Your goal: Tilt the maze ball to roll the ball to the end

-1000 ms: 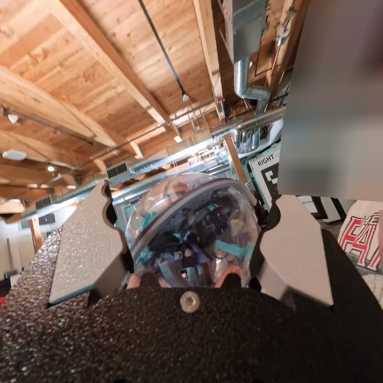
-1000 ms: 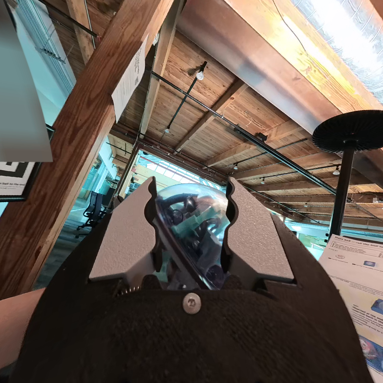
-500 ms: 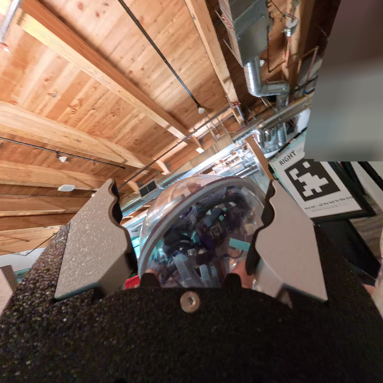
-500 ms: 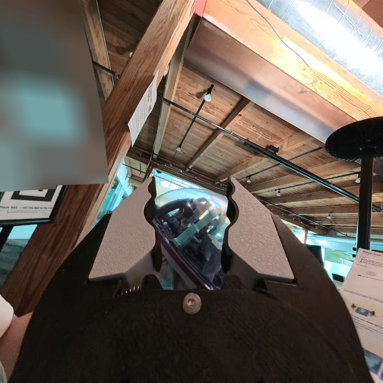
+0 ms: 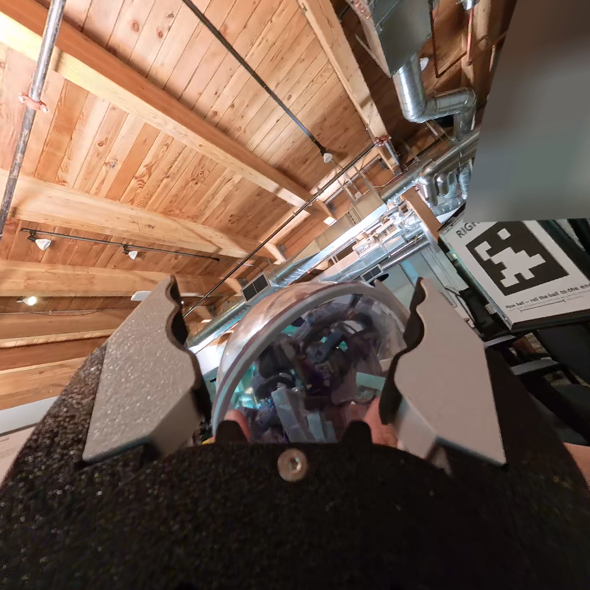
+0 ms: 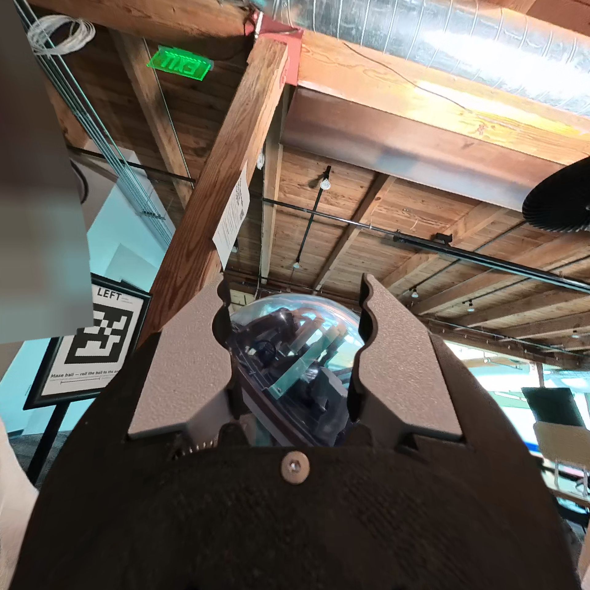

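The maze ball [image 5: 306, 360] is a clear sphere packed with dark, purple and teal tracks, held up against the wooden ceiling [image 5: 166, 134] between both grippers. Being round, it has no long axis; its seam band runs as a tilted arc, climbing from lower left over the top in the left view and slanting down to the right in the right view. The small ball inside cannot be made out.

The left gripper [image 5: 295, 322] has its fingers set fairly wide, closed against the sphere's sides. The right gripper [image 6: 295, 316] clamps it with a narrower gap.

Only the left view shows silver ducts [image 5: 431, 95] and a marker board [image 5: 526, 271]; fingertips [image 5: 378, 421] show through the sphere. Only the right view shows a green sign [image 6: 180, 62], a post [image 6: 223, 178], a black disc [image 6: 562, 201] and another marker board [image 6: 95, 344].
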